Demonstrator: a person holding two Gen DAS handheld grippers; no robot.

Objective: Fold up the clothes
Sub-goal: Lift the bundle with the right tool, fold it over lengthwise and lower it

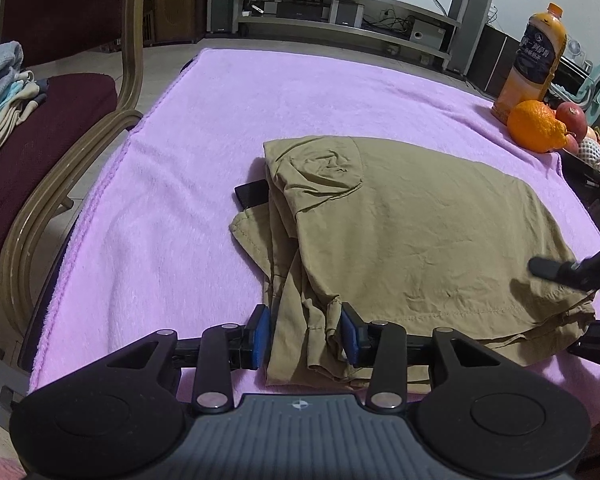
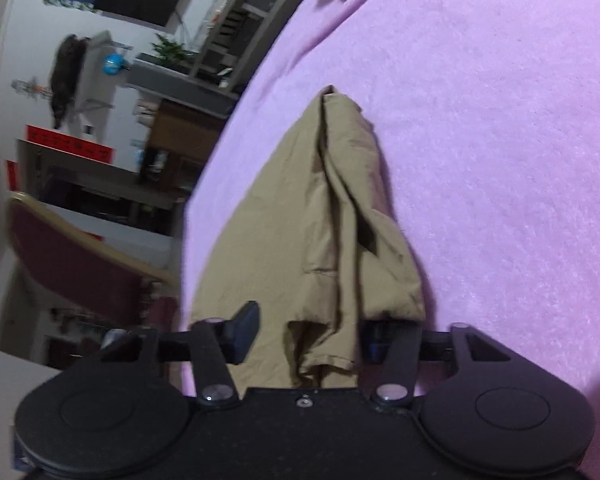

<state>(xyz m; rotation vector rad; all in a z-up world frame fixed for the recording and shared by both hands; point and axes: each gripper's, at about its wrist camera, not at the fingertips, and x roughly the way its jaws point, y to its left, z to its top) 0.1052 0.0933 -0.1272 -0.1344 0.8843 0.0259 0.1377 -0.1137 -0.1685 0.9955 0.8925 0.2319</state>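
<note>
Khaki shorts (image 1: 412,240) lie folded on the pink blanket (image 1: 228,128) that covers the table. My left gripper (image 1: 306,336) is at their near left edge. Its blue pads stand on either side of a bunched fold without squeezing it. In the left wrist view my right gripper (image 1: 568,308) reaches in from the right around the shorts' near right corner. In the right wrist view the shorts (image 2: 300,216) run away from the right gripper (image 2: 308,336). Cloth hangs over its right finger (image 2: 374,340). A gap separates the cloth from the left finger (image 2: 244,332), so the jaws are open.
A black strap end (image 1: 250,196) pokes out from under the shorts' left side. An orange juice bottle (image 1: 534,64), an orange (image 1: 534,126) and a tray of fruit (image 1: 592,148) stand at the far right. A chair (image 1: 48,120) on the left holds a stack of folded clothes (image 1: 4,96).
</note>
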